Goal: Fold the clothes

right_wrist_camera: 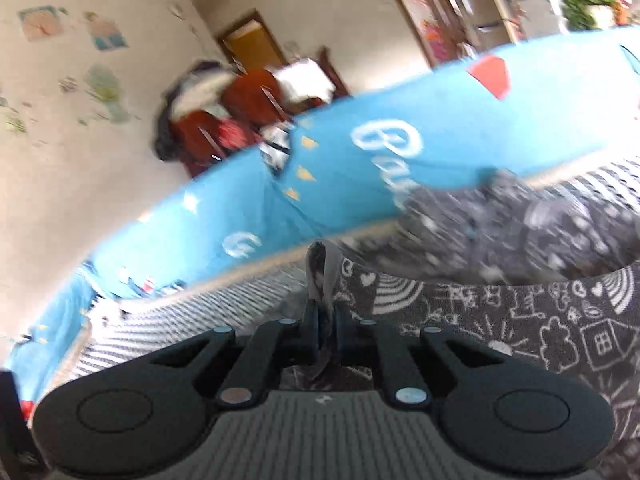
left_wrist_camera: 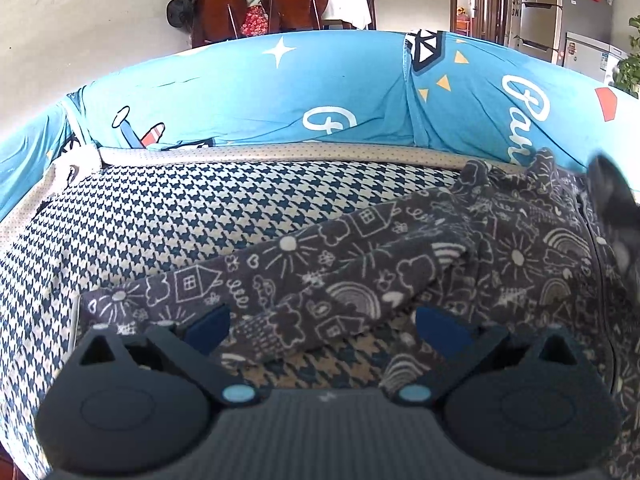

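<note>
Grey doodle-print garment [left_wrist_camera: 360, 264] sprawls lower right on a houndstooth cushion [left_wrist_camera: 200, 216]. Right gripper [right_wrist_camera: 326, 332] is clenched on a thin edge (blurred); it could slip. Left gripper [left_wrist_camera: 320, 328] is spread, empty.

Blue printed sofa cover [left_wrist_camera: 248, 80], houndstooth seat cloth [left_wrist_camera: 168, 216], wooden chairs [left_wrist_camera: 294, 0], steel fridge [left_wrist_camera: 548, 4]

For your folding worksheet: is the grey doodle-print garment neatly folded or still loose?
Loose: the grey garment lies rumpled on the houndstooth cover, one edge pinched by the right gripper.
</note>
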{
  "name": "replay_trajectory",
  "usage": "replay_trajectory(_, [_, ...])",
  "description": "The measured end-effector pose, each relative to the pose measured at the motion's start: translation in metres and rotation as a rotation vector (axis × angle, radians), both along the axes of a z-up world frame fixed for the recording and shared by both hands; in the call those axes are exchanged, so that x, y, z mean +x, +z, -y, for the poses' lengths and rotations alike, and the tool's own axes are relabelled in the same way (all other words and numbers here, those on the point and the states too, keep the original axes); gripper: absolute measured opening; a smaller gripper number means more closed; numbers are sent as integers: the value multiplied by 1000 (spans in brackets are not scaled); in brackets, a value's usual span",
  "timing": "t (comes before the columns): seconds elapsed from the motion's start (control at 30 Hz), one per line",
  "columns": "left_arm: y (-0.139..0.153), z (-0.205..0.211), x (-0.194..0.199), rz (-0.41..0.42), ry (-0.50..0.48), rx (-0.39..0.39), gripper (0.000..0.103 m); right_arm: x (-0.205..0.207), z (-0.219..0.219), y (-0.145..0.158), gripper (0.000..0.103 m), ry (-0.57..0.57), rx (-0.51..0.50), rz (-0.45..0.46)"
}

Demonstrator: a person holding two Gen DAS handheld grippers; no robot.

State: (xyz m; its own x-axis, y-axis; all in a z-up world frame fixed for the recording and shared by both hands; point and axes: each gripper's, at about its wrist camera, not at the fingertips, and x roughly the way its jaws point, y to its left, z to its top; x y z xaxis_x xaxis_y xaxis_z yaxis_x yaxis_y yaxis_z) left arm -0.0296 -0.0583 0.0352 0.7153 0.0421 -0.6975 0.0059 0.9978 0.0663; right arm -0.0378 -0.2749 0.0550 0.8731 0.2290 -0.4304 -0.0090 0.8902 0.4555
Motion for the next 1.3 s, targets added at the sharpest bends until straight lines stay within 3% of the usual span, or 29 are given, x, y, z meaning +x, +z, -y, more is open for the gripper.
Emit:
replay_trajectory(0.1, [0,-2,0,5,14,7,103,-2,-12,7,10,109,54,90])
replay_trajectory(0.23, [-3,-6,2,-2,30,10,103,5,-41,4,18,227,8,63])
replay_trajectory(0.43, [-4,-4,1,-11,13,8,103,8,-38,-8,31,162,16,-18])
replay_trajectory(0.77, [-9,17,-4,-7,-58,-11,103,-2,13,-17,31,12,-33,-83])
replay_trajectory(1.3, [-23,59,-1,6,-143,-7,103,-29,100,-15,32,-188,-102,-113])
